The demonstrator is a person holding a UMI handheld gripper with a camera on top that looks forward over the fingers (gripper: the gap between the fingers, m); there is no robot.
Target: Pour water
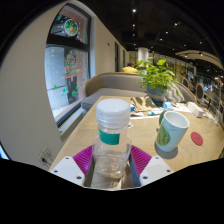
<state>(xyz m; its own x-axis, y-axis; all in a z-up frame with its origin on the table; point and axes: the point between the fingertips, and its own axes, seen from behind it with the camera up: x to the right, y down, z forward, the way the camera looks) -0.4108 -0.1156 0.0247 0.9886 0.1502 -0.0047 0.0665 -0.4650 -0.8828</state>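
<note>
A clear plastic water bottle point(112, 140) with a white cap and a teal label band stands upright between my fingers. My gripper point(112, 160) has its magenta pads point(84, 157) pressed against both sides of the bottle's lower body, so it is shut on it. A pale green cup point(171, 130) with a white inside stands on the wooden table point(150, 125) just ahead and to the right of the bottle, open and upright.
A round red coaster point(197, 139) lies on the table right of the cup. A potted green plant point(156, 74) stands at the table's far end. A window wall point(66, 70) runs along the left, with a sofa point(115, 85) beyond.
</note>
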